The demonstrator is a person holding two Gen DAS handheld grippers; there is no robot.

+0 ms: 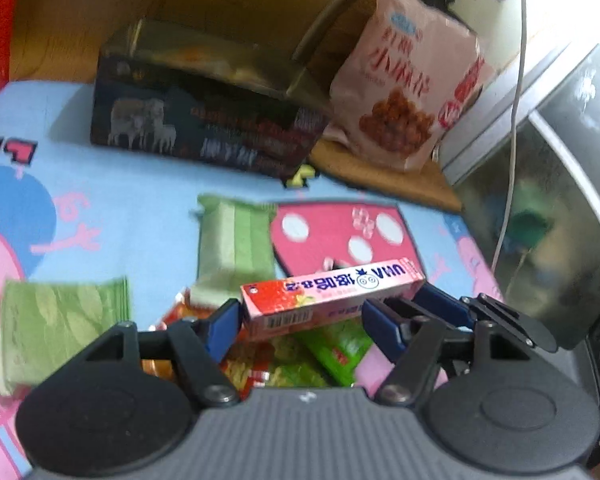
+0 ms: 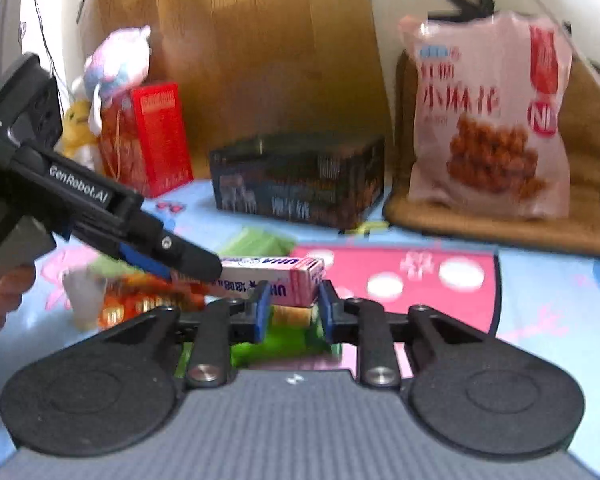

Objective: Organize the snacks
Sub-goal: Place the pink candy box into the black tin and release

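Note:
A long pink UHA candy box [image 1: 332,294] lies across a small pile of snack packets [image 1: 284,364] on the blue cartoon mat. My left gripper [image 1: 300,324] is open, its blue pads on either side of the box without pressing it. My right gripper [image 2: 291,312] is shut on the box's end [image 2: 296,284]. The left gripper also shows in the right wrist view [image 2: 172,256], reaching in from the left over the box. Two green wafer packets [image 1: 236,244] [image 1: 60,332] lie on the mat to the left.
A dark box with animal pictures [image 1: 208,120] stands at the back of the mat. A big pink snack bag [image 2: 492,120] leans upright on a brown cushion [image 2: 500,228] at back right. A red carton [image 2: 156,136] and plush toys [image 2: 116,60] stand back left.

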